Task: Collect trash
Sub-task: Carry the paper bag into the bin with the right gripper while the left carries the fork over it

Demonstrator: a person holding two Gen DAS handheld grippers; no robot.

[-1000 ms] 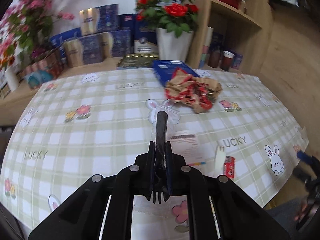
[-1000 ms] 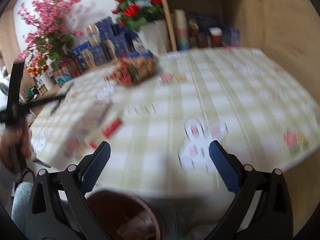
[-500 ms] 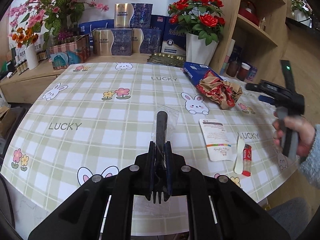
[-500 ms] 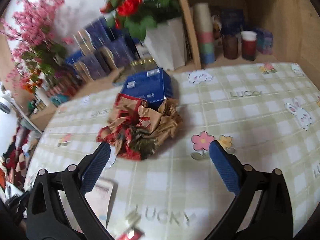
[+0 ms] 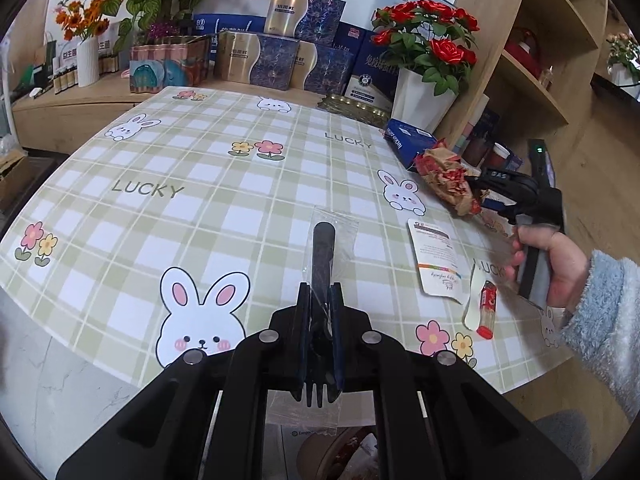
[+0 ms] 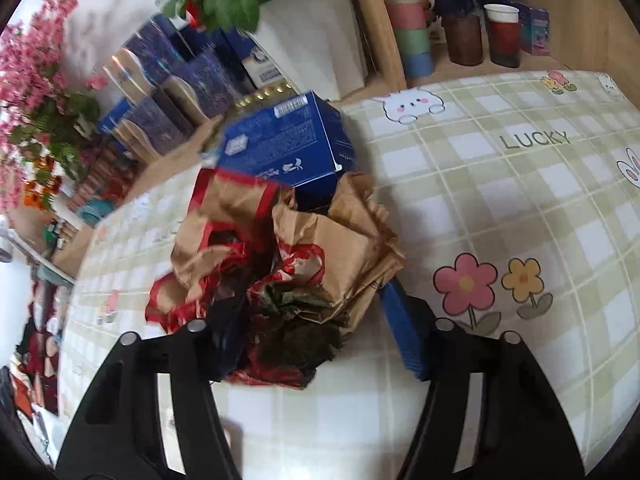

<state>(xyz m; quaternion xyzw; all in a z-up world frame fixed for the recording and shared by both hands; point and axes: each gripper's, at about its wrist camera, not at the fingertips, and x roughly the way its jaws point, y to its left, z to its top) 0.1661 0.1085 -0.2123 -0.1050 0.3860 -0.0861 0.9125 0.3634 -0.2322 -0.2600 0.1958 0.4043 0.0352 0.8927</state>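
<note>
Right now the left gripper [image 5: 320, 320] is clamped on a black plastic fork in a clear wrapper [image 5: 322, 264], the handle sticking out ahead over the tablecloth [image 5: 208, 216] and the tines pointing back toward the camera. Below the gripper, at the near table edge, part of a bin [image 5: 340, 452] with scraps in it shows. On the cloth to the right lie a white printed card [image 5: 436, 260], a white plastic spoon [image 5: 474, 300] and a small red sachet [image 5: 486, 310], the spoon and sachet just beside each other. Further right, a hand [image 5: 556, 264] in a fuzzy pale-blue sleeve [image 5: 608, 320] carries the right gripper [image 6: 316, 320], whose jaws are closing around a crumpled brown-and-red paper bag [image 6: 288, 248]. From the right wrist view the bag sits between the two blue pads; the left pad is buried in the folds, while the right pad [image 6: 404, 336] stands at the bag's edge, and I cannot tell whether it presses on the paper yet. The bag lies on the cloth touching a blue carton [image 6: 284, 144] behind it. Beyond that stand a white vase of red roses [image 5: 424, 96] and stacked blue gift boxes [image 5: 276, 60] on the wooden sideboard, with paper cups [image 6: 502, 34] on the shelf near the table.
</note>
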